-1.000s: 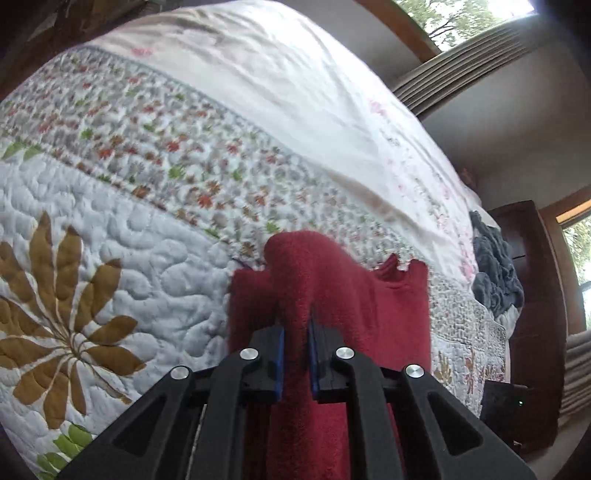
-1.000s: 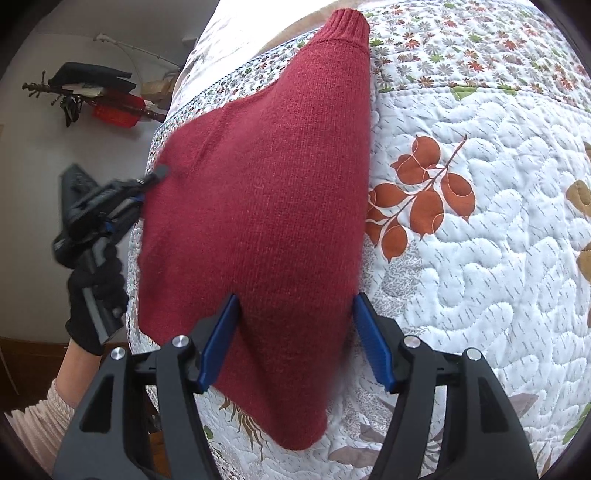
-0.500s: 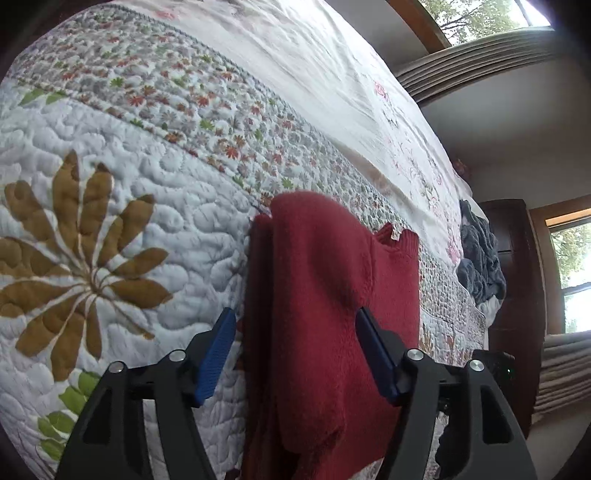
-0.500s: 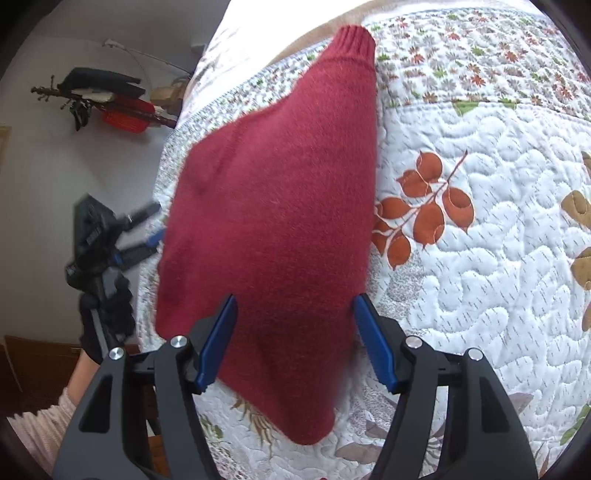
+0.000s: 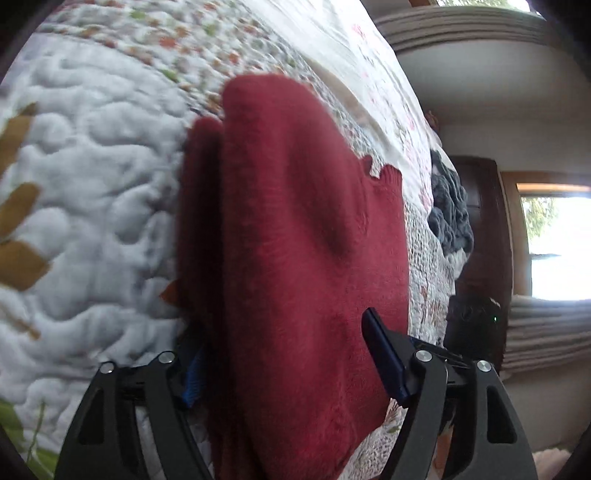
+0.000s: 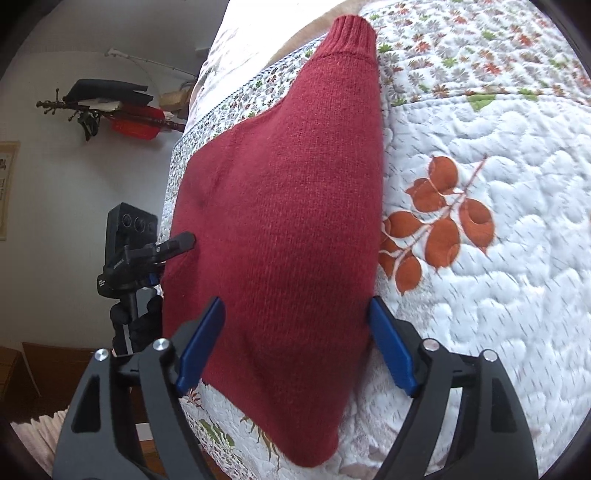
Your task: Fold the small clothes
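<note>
Left gripper's [image 5: 288,354] left finger [image 5: 192,373] behind sweater [image 5: 295,229].

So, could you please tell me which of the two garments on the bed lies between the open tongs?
The red sweater: it lies flat on the quilt between the left tongs, while the grey garment sits crumpled farther off near the bed's edge.

Place: home bedroom.
Evidence: quilted bedspread [image 6: 480,295] under gripper; curtained window [image 5: 554,240] far right; dark wooden furniture [image 5: 484,221] beside it.

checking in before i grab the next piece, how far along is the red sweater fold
Partly done: the red sweater lies on the quilt with one side already folded over the body. In hand: nothing, the left gripper and right gripper are both open astride it. Left: the ribbed-cuff sleeve lies extended, and final folds remain.
</note>
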### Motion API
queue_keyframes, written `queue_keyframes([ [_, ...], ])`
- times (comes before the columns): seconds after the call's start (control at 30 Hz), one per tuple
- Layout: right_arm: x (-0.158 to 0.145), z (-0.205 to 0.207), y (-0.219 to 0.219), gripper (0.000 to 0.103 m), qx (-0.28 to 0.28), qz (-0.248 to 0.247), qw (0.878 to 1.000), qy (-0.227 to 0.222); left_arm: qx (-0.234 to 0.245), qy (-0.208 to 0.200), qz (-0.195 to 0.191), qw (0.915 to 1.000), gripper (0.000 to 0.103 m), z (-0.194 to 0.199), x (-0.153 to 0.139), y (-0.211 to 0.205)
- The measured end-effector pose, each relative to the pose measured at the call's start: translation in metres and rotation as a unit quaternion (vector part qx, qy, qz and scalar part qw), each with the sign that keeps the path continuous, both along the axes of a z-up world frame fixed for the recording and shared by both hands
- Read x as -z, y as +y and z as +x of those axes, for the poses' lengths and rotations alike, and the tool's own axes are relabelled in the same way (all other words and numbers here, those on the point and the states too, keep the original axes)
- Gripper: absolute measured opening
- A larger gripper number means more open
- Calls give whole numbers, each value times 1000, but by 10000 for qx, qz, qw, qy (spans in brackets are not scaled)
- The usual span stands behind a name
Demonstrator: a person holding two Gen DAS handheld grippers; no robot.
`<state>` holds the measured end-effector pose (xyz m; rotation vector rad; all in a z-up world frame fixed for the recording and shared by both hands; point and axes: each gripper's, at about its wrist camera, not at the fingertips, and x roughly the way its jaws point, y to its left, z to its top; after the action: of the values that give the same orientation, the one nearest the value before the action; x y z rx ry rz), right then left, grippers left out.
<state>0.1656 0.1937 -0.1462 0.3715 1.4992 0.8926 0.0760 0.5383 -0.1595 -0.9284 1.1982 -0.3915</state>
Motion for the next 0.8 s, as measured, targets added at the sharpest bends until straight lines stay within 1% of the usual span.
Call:
queue_keyframes([
  [0.03, 5, 3, 1, 82, -9, 4, 10000, 14, 147, -15, -98, 9998, 75, 4, 2, -4],
  [0.1, 13, 5, 3, 82, 13, 63, 9999, 136, 208, -2, -336, 9992, 75, 10, 7, -10],
  [0.13, 18, 7, 4, 81, 37, 140, 9997, 206, 244, 8, -354, 9991, 75, 13, 8, -15],
  [0.2, 25, 10, 7, 78, 82, 217, 9992, 311, 329, 34, -225, 9992, 74, 16, 6, -22],
  [0.23, 27, 11, 9, 74, 83, 253, 9991, 319, 348, 27, -207, 9992, 71, 16, 5, -24],
  [0.27, 27, 11, 8, 69, 87, 264, 9991, 318, 298, 71, -161, 9994, 62, 15, 5, -25],
  [0.3, 27, 12, 7, 66, 83, 289, 9990, 343, 244, 113, -141, 9995, 57, 13, 5, -24],
  [0.33, 26, 13, 6, 57, 77, 340, 9987, 360, 153, 102, -189, 9997, 49, 11, 5, -22],
  [0.37, 21, 13, 4, 50, 57, 413, 9985, 353, 67, 63, -251, 9996, 44, 8, 3, -21],
  [0.4, 16, 12, 1, 48, 28, 445, 9985, 305, 26, 15, -252, 9997, 43, 5, 0, -22],
  [0.47, 4, 10, -3, 46, -56, 425, 9989, 167, 53, -171, -44, 9998, 41, 1, -14, -31],
  [0.53, -7, 8, -9, 45, -102, 420, 9991, 41, 73, -312, 63, 9995, 40, -2, -26, -42],
  [0.63, -31, 4, -34, 45, -122, 452, 9988, -159, 2, -426, -97, 9990, 40, -12, -39, -64],
  [0.73, -49, 0, -63, 45, -116, 465, 9985, -264, 64, -600, -144, 9981, 40, -19, -56, -94],
  [0.8, -63, -7, -90, 45, -102, 448, 9984, -337, 120, -737, -201, 9970, 40, -22, -68, -120],
])
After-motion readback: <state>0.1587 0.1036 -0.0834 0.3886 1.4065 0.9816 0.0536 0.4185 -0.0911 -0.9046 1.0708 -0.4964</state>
